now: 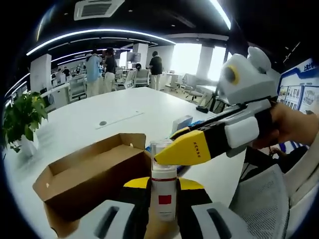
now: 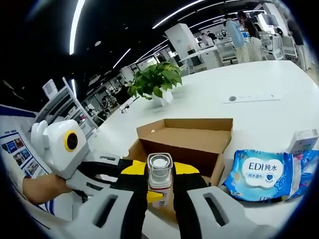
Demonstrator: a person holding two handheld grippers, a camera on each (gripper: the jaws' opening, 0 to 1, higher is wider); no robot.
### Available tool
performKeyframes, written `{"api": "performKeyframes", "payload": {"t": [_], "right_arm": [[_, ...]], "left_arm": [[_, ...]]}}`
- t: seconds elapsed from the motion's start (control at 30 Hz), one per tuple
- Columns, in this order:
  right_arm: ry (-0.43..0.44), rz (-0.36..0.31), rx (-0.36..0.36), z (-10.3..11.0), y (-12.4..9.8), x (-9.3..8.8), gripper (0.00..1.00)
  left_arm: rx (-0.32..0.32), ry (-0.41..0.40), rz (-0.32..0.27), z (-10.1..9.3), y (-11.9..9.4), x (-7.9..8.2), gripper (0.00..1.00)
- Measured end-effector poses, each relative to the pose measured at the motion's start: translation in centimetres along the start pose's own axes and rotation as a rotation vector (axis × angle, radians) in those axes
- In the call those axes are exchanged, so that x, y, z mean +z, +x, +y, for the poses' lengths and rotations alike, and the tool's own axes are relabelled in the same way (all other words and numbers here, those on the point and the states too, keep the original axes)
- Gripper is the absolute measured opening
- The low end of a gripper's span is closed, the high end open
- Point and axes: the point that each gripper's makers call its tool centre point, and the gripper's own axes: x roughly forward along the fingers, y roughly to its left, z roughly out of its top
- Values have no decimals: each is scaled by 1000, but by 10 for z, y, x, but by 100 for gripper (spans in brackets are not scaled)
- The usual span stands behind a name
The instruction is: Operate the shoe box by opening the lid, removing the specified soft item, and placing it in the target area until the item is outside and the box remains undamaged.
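Bright, even light from curved ceiling strips and far windows — soft shadows, white table glaring faintly; fisheye bends the edges, background people slightly blurred.

the shoe box was plain brown corrugated cardboard, matt and slightly rough. just beside it to the right in the right gripper view, the wipes pack was glossy crinkled plastic film. the bottle in front of the box looked like smooth plastic, with a clear cap. the table under the box was smooth, faintly shiny white.
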Motion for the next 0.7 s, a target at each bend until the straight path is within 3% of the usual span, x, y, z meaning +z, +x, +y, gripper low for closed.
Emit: {"api": "performKeyframes", "payload": {"t": [0.13, 0.3, 0.7], "right_arm": [[-51, 4, 4, -4, -4, 1, 15], [-102, 7, 29, -7, -11, 5, 15], [-295, 16, 103, -15, -27, 22, 16]], "left_arm": [[-39, 14, 3, -3, -1, 2, 20], [-50, 24, 8, 2, -4, 3, 28], [-27, 44, 22, 28, -30, 2, 37]]}}
